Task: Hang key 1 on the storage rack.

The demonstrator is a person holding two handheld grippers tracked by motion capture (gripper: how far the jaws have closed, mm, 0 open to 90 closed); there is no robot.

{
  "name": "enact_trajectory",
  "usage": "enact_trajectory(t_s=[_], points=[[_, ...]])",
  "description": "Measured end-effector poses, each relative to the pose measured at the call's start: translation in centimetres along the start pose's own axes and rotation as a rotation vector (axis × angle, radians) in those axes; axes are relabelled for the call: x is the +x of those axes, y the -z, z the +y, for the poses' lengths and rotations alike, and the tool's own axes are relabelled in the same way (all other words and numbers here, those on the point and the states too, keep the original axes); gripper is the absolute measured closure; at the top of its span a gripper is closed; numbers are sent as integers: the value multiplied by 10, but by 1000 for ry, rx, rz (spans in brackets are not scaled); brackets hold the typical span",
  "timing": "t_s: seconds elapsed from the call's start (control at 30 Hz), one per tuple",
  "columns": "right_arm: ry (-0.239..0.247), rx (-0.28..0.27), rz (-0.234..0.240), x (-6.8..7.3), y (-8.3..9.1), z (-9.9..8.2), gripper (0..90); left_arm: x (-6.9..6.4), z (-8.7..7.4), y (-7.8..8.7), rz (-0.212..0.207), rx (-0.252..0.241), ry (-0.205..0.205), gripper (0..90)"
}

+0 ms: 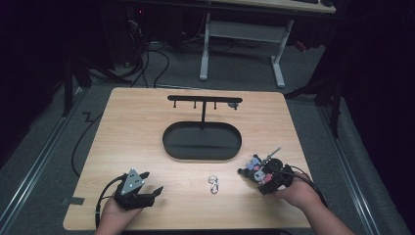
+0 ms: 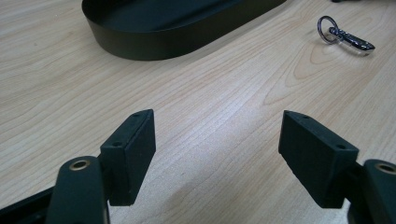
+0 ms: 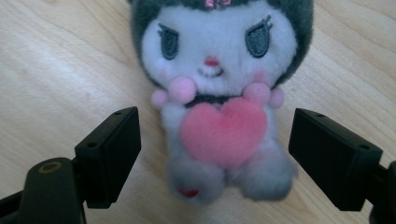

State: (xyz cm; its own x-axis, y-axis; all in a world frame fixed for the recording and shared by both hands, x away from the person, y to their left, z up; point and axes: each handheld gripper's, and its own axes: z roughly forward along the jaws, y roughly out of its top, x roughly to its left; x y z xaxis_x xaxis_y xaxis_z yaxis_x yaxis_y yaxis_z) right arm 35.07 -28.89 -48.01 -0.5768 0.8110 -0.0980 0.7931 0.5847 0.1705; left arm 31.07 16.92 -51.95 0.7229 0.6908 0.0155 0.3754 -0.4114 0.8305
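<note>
The plush toy [image 3: 219,107] lies face-up on the surface between the right gripper's [image 3: 215,154] fingers, which stand wide apart on either side of its body, touching nothing — in the high view it sits at about four o'clock of the black oval tray [image 1: 201,140]. This looks like the approach before a grasp; next the fingers need to lower and close on the soft body. The left gripper [image 2: 217,154] hovers idle, its fingers also apart, with a metal key clasp [image 2: 345,37] toward its one o'clock. A hook stand [image 1: 203,102] rises from the tray's far edge.
</note>
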Motion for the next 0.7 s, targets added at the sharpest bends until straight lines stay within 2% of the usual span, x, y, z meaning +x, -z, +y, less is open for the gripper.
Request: enact_trajectory(t_s=[0.23,0.3,0.53,0.57,0.6,0.7], points=[[-3,16,26,-2,-10,3,228,-1,0,-2,-5,3,-3,283],[-1,14,19,-1,-11,3,252,-2,0,-3,-11,9,-12,283],[-28,25,48,-3,-14,6,310,-3,1,-3,-11,2,-10,283],[-29,28,54,-3,-13,7,340,-2,1,-2,-13,0,-7,283],[-15,15,45,-3,-11,7,435,-2,0,-1,-12,-1,-6,284],[-20,7,51,-2,-8,8,459,-1,0,-1,-13,-4,-3,284]])
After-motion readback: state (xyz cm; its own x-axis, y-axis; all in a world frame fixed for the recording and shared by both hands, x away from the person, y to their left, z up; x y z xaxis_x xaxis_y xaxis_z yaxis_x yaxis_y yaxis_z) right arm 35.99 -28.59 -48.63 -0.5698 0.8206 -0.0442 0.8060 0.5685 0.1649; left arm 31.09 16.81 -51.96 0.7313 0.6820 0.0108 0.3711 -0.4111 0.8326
